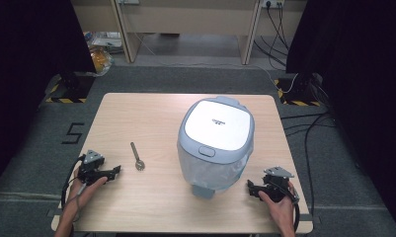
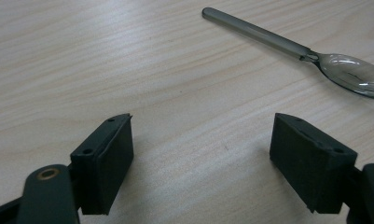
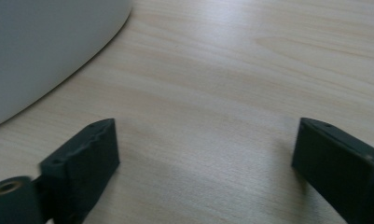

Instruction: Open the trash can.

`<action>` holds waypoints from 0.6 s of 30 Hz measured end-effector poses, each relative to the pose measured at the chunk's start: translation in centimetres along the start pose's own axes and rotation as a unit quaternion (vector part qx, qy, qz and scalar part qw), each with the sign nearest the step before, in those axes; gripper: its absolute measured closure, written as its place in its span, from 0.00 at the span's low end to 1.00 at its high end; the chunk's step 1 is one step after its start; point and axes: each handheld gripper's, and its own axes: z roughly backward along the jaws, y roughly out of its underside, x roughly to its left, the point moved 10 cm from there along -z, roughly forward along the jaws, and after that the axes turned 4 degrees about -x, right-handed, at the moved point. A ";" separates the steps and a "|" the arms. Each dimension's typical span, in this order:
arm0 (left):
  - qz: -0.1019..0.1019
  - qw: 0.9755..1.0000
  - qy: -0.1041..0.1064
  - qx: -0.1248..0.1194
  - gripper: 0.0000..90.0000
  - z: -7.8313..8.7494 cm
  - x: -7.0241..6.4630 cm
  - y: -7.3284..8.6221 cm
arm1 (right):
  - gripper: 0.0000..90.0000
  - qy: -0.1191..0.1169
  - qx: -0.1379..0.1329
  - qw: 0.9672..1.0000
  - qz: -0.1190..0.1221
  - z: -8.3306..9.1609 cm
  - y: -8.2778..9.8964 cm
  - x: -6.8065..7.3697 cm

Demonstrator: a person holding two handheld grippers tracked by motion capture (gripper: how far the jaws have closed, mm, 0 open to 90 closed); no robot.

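Centrally placed on the pale wood-grain table (image 1: 136,118): a large grey-and-white rounded rice cooker (image 1: 216,143), lid shut, upright, toward the right half. Just left of it, apart and lying flat, a slim grey-handled metal spoon (image 1: 137,157), bowl toward the near edge. Near the front left corner, held by a hand (image 1: 87,187), the left black two-jaw gripper (image 2: 201,140): jaws spread wide, holding nothing, low over bare wood, spoon lying just beyond the tips. Near the front right corner, gripped by the other hand (image 1: 279,205), the right black two-jaw gripper (image 3: 205,149): likewise wide open and empty, cooker's curved wall close at one side. Around the table, grey carpet floor (image 1: 32,163), black curtains (image 1: 22,44) on both sides, loose cables (image 1: 309,128) at the right, wooden furniture legs (image 1: 126,34) at the back.
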 end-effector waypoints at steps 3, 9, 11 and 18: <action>0.000 1.000 0.000 0.000 0.23 0.0 0.0 0.0 | 0.21 0.003 -0.011 1.000 -0.001 0.2 -0.1 -0.2; 0.000 1.000 0.001 0.000 0.23 0.0 0.0 0.0 | 0.31 -0.009 -0.032 0.999 0.004 1.1 -0.3 0.1; 0.000 1.000 0.001 0.000 0.23 0.0 0.0 0.0 | 0.41 -0.024 -0.046 0.999 0.011 1.8 -0.4 0.8; -0.001 1.000 0.001 0.000 0.23 0.0 0.0 0.0 | 0.68 -0.090 -0.081 0.992 0.037 4.1 0.4 4.4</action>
